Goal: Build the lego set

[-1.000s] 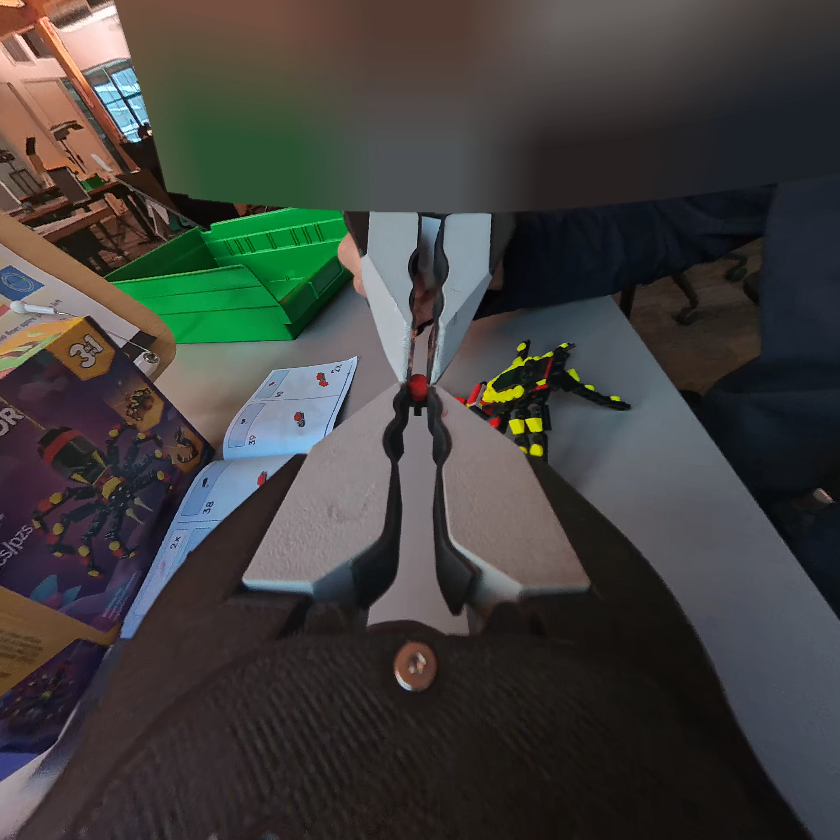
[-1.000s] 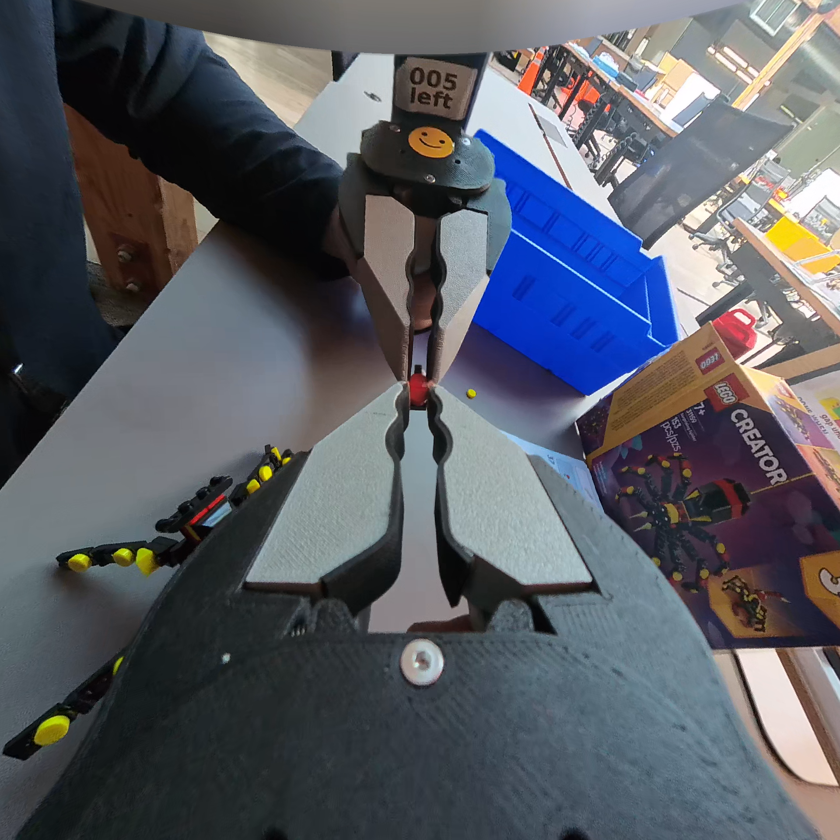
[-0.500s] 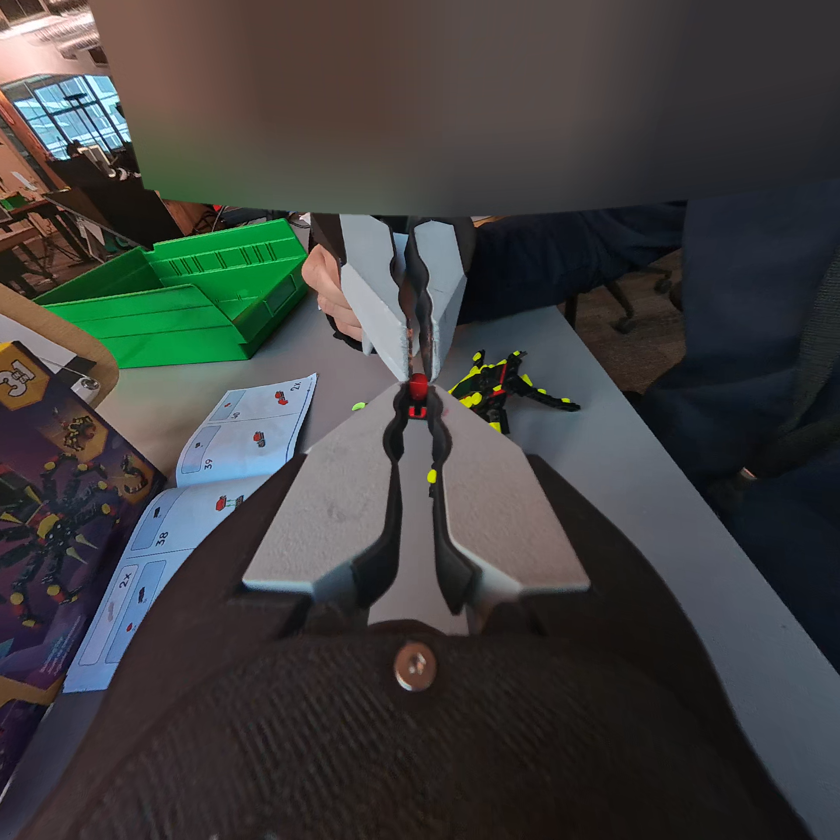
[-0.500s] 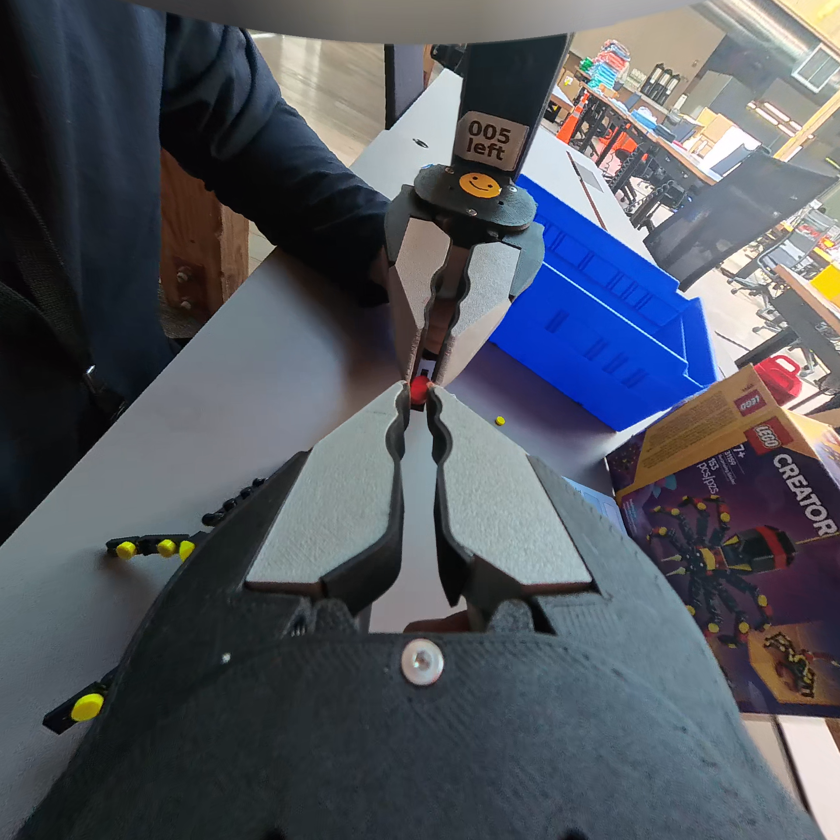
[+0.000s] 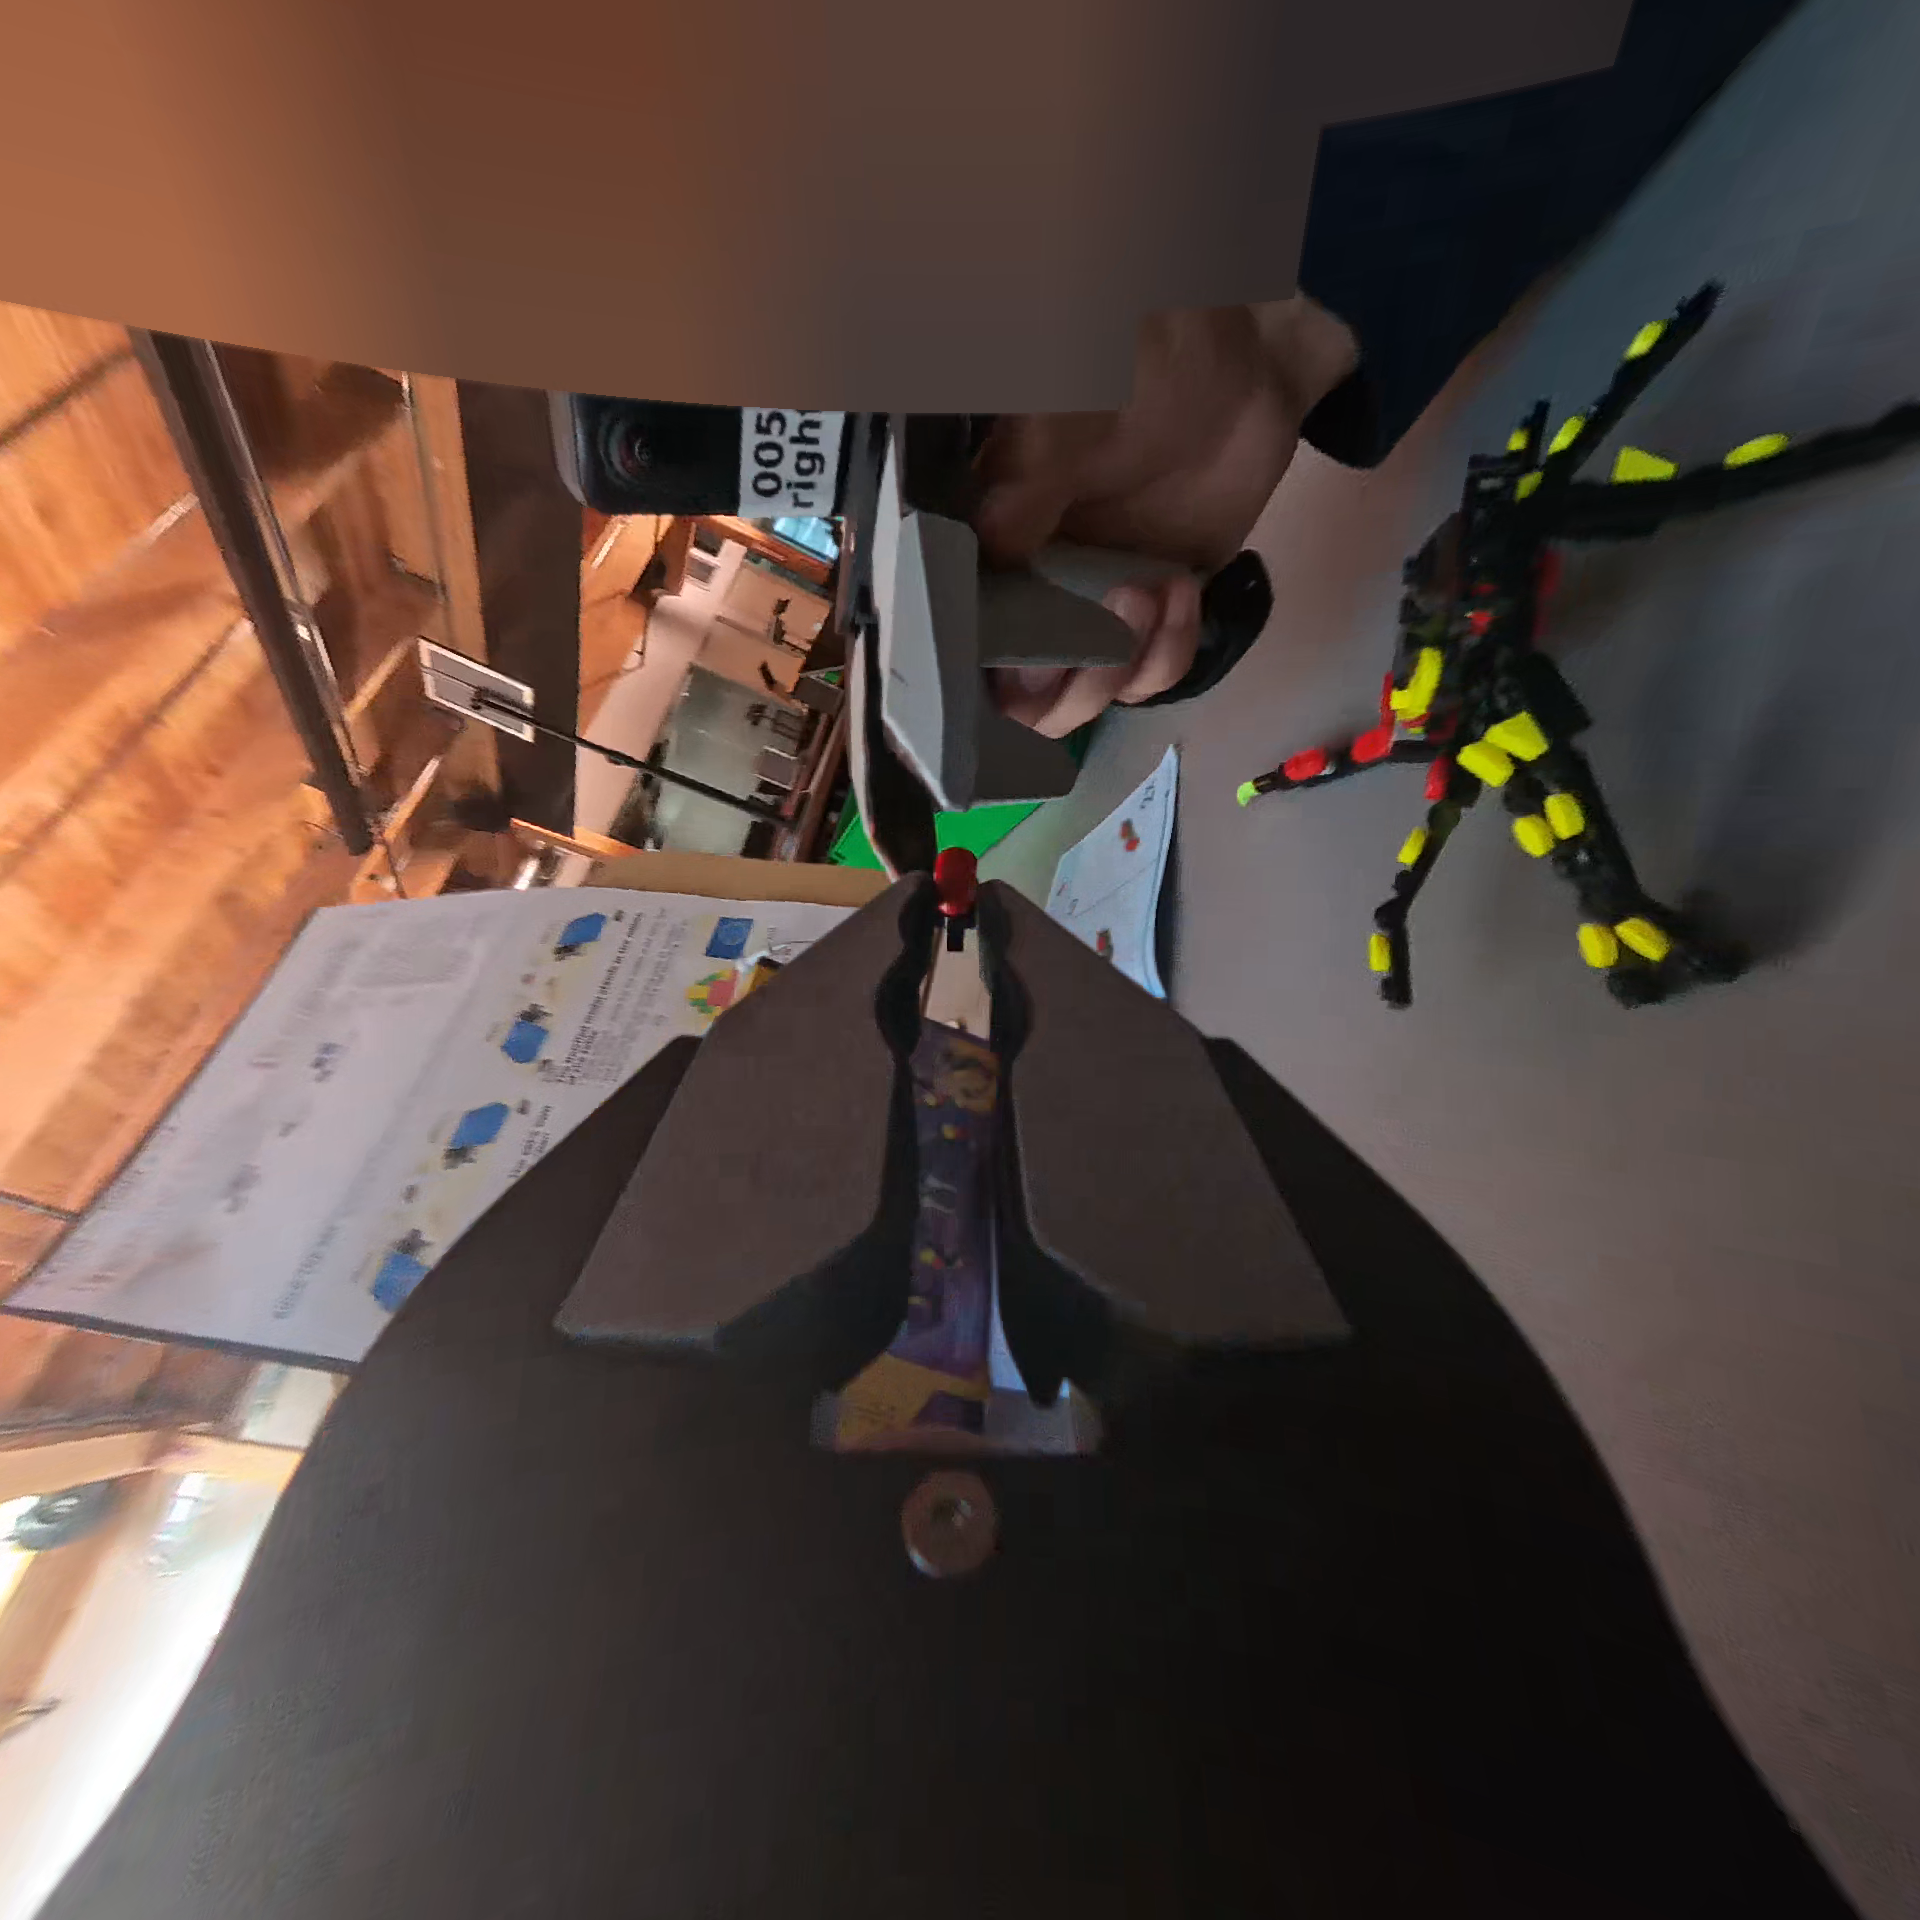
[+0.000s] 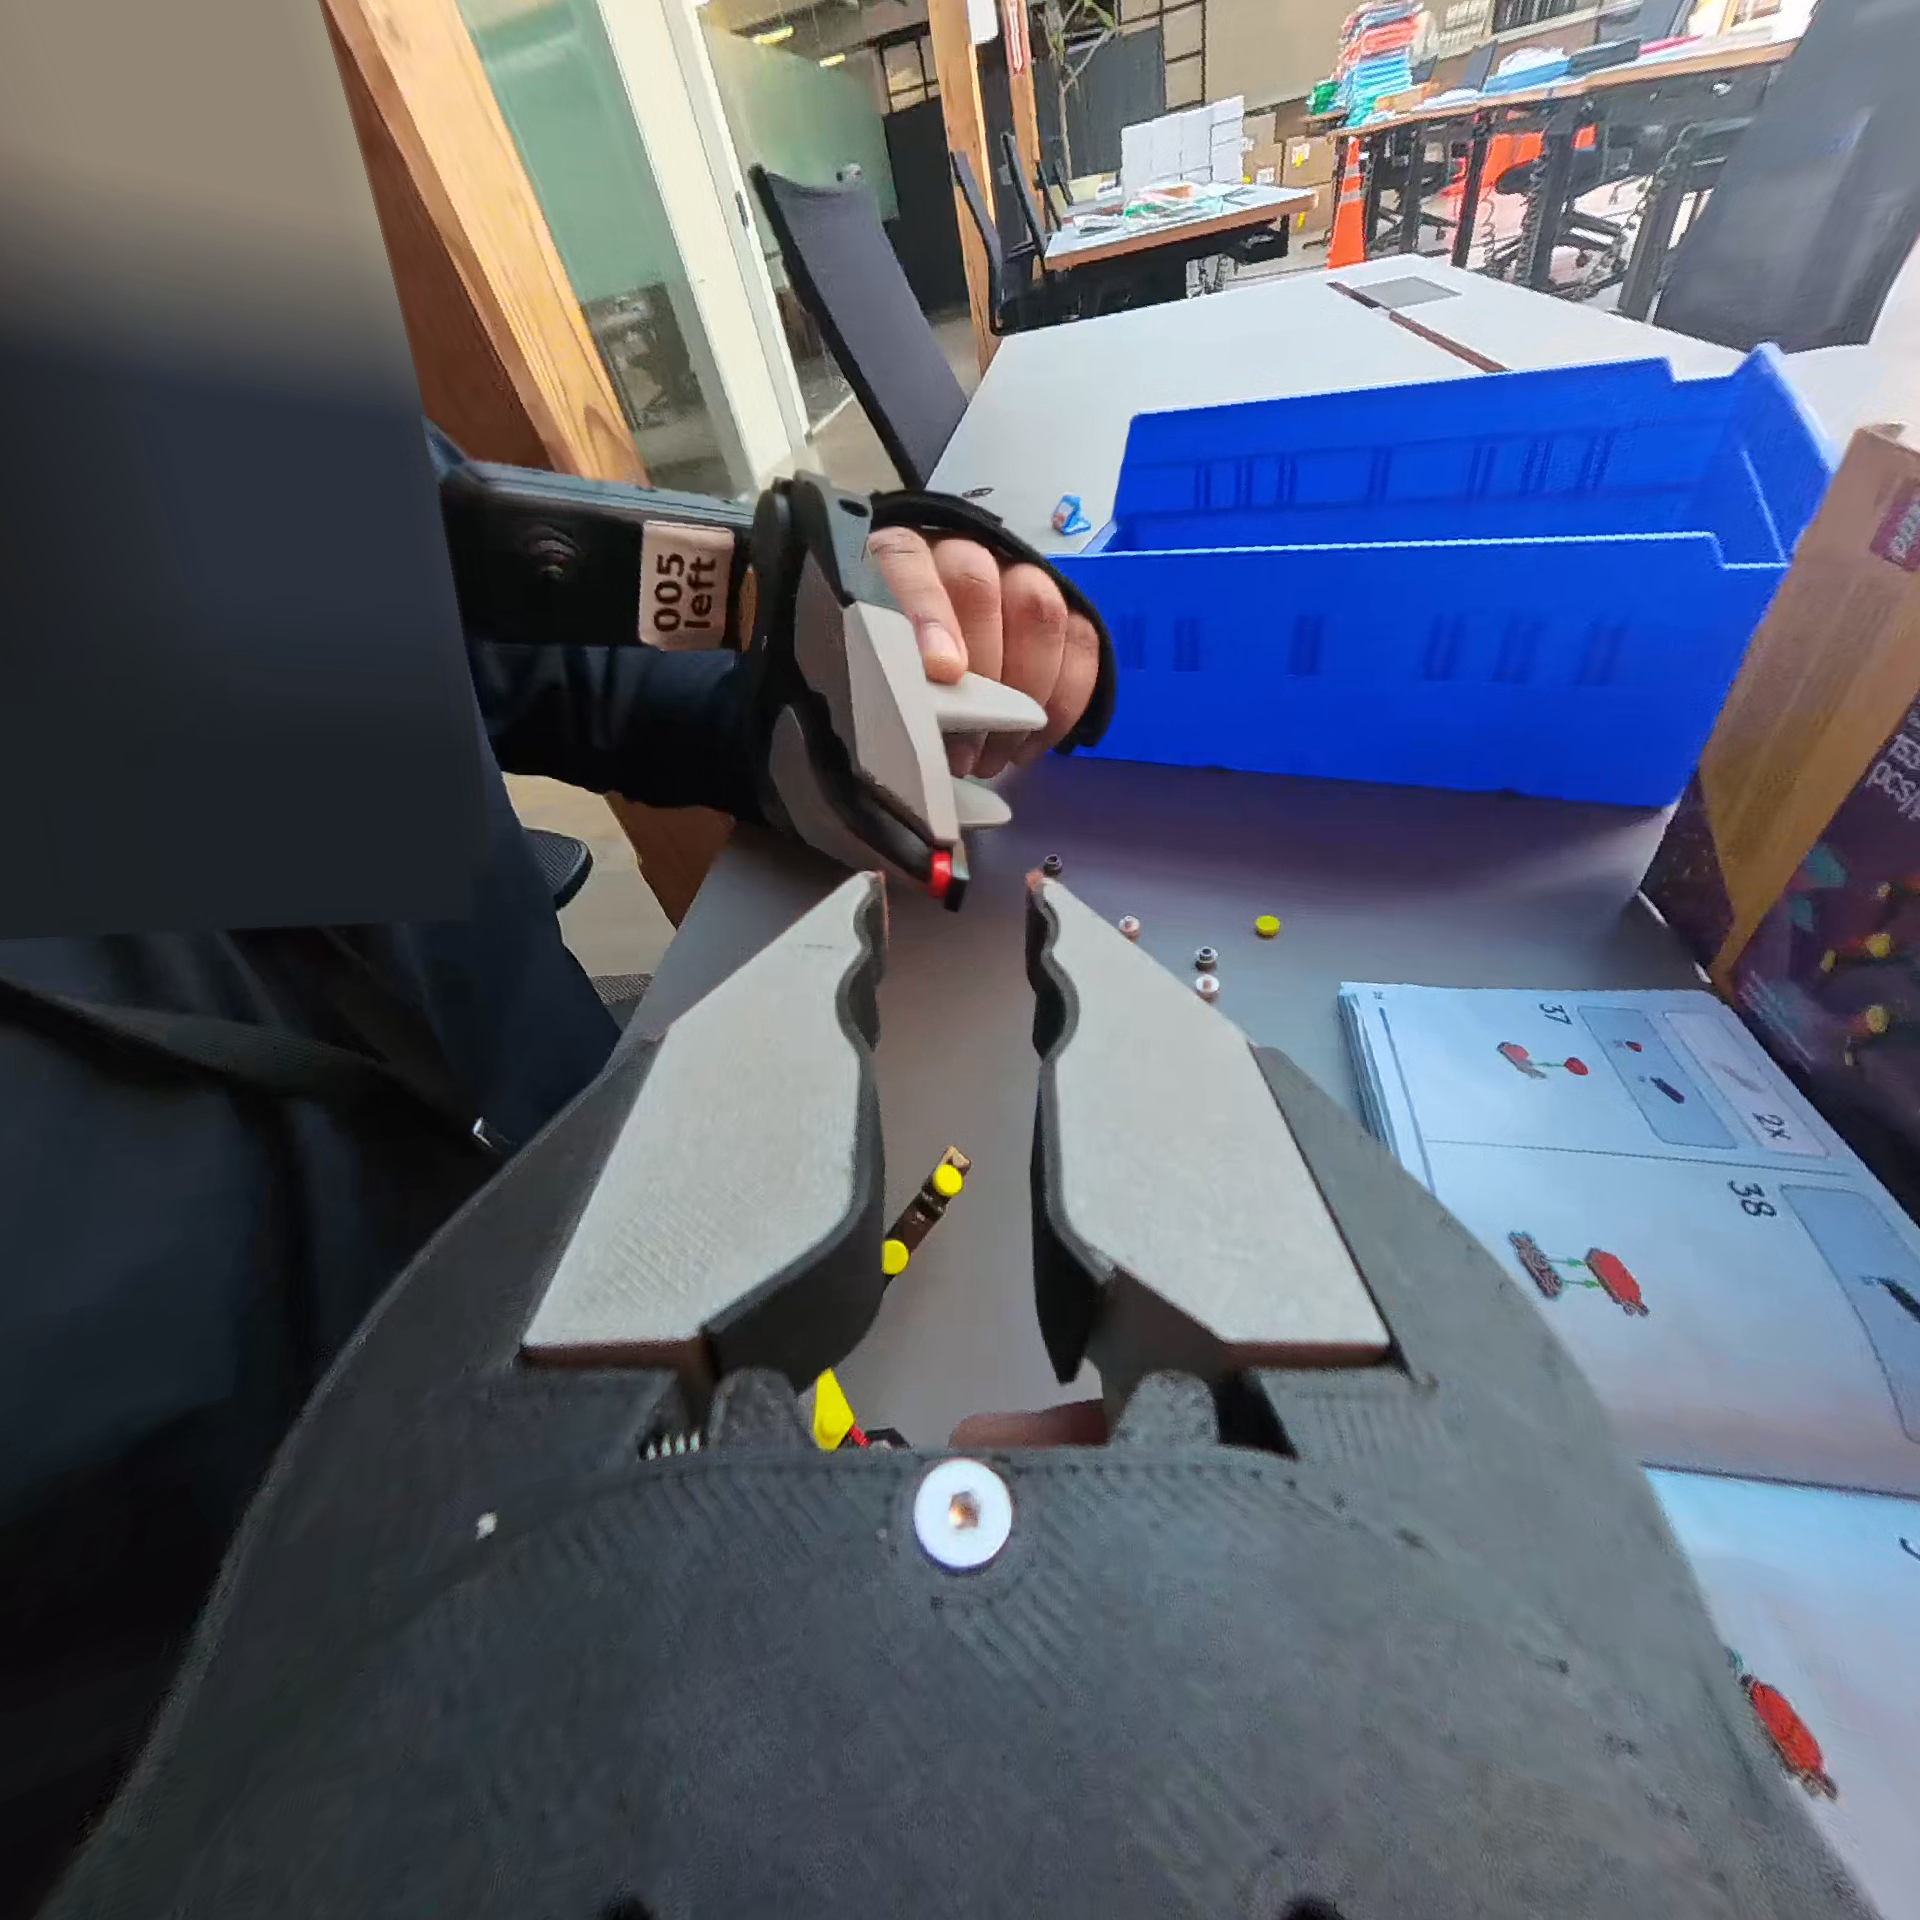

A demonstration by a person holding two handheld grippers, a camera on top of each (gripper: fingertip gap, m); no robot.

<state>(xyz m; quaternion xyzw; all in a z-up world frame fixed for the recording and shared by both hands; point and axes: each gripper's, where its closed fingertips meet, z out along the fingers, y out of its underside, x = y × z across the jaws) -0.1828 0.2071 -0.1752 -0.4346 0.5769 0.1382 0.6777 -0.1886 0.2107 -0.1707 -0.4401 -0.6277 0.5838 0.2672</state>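
Observation:
My left gripper (image 5: 951, 902) is shut on a small red and black lego piece (image 5: 954, 883) at its fingertips and is rolled onto its side above the grey table (image 5: 1558, 1195). In the right wrist view the left gripper (image 6: 940, 881) comes in from the left with the red piece (image 6: 940, 871) in its tips. My right gripper (image 6: 956, 896) is open and empty, its tips on either side of that piece without touching it. The black and yellow spider model (image 5: 1496, 717) stands on the table to the right.
A blue bin (image 6: 1434, 582) stands behind, the purple set box (image 6: 1829, 831) at the right, the open instruction booklet (image 6: 1621, 1195) in front of it. Several tiny loose pieces (image 6: 1205, 958) and a yellow stud (image 6: 1265, 925) lie near. A black limb with yellow studs (image 6: 925, 1216) lies under my right gripper.
My right gripper has opened and let go of the red piece. My left gripper has kept it and rolled onto its side; both views have swung round.

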